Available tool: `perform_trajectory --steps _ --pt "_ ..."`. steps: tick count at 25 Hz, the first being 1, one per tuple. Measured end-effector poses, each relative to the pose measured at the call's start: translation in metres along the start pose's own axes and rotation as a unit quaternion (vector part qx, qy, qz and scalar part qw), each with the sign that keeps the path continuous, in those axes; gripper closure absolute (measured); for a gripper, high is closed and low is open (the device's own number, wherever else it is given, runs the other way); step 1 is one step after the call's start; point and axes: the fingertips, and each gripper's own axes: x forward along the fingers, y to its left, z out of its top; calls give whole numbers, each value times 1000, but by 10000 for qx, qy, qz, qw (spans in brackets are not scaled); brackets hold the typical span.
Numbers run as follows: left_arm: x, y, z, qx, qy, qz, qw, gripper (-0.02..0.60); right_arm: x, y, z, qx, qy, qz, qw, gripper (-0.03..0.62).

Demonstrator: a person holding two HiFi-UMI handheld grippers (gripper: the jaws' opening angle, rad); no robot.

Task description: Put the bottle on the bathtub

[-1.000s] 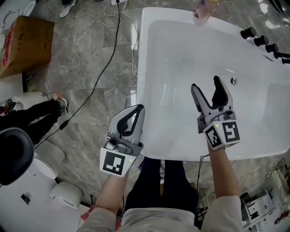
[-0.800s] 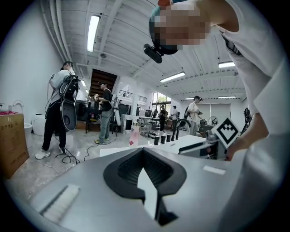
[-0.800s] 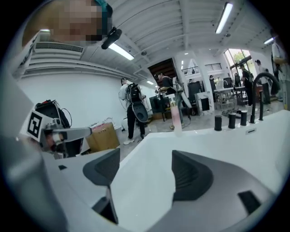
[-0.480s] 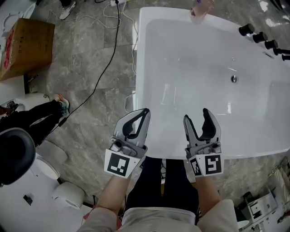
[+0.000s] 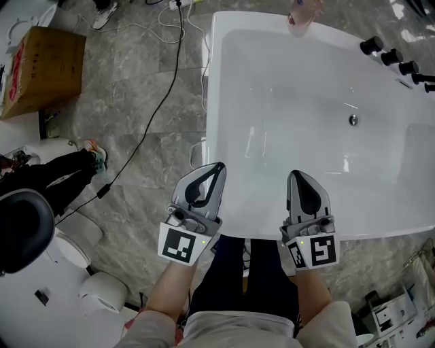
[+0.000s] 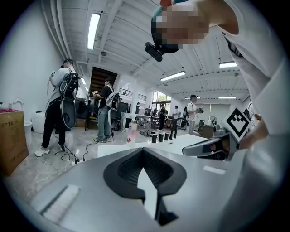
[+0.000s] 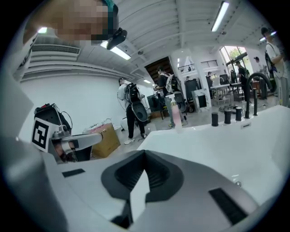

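The pale pink bottle (image 5: 304,12) stands upright on the far rim of the white bathtub (image 5: 224,224); it also shows as a small bottle (image 6: 132,134) in the left gripper view and a bottle (image 7: 174,113) in the right gripper view. My left gripper (image 5: 219,166) is shut and empty at the tub's near left corner. My right gripper (image 5: 296,175) hangs over the near rim; its jaws have just been closing, with nothing between them, and now stand shut. Both grippers are far from the bottle.
Black tap knobs (image 5: 391,58) line the tub's right end, and a drain (image 5: 353,119) sits in its basin. A cardboard box (image 5: 44,68) and a black cable (image 5: 146,122) lie on the grey stone floor at left. Someone's legs (image 5: 54,178) and white fixtures (image 5: 64,262) are at lower left.
My right gripper has drawn back from over the tub's basin to the near rim, and its jaws have gone from wide open to shut. The left gripper has stayed put.
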Motion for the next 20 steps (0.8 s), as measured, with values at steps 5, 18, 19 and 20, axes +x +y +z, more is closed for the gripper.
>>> perform_trajectory --steps 5,18,19,20 --pt "-4 -4 7 36 4 10 10000 578 -7 -1 9 8 -65 -45 10000 588" --pt "-44 -33 175 536 -780 -15 9955 578 -87 31 151 31 -483 65 9988 588" --pt "-52 -37 190 549 -824 15 9951 578 -97 36 166 -43 -527 82 9986 588" --pt "-60 -42 202 548 -849 45 9949 578 -108 41 178 -96 -552 101 9984 588"
